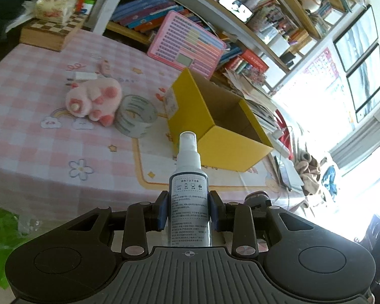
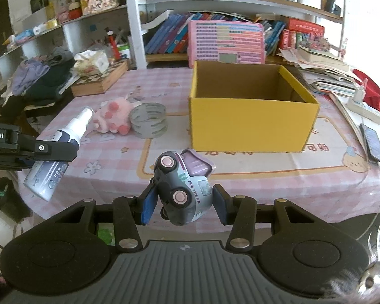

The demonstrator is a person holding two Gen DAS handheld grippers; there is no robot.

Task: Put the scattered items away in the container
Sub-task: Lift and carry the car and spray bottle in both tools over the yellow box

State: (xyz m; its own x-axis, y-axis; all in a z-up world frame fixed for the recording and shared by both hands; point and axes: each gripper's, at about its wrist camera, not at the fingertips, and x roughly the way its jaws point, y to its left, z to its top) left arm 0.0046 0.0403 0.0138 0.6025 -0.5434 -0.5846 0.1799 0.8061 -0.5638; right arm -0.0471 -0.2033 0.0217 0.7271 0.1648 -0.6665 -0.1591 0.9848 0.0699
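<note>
The left gripper (image 1: 189,210) has its jaws squeezed on 1 smooth plastic spray bottle (image 1: 188,177), round and tall with a white top. The right gripper (image 2: 185,204) has its jaws tight on 1 shiny toy truck (image 2: 183,190), grey and purple with pink wheels, tipped on its side. Both are held above the worktop (image 2: 240,187), which wears a soft pink checked cloth. On it lie 1 fluffy pink plush toy (image 2: 114,117) and 1 round tape roll (image 2: 149,122) just beside it. Near them stands 1 yellow cardboard box (image 2: 250,124), square-cornered and open on top.
</note>
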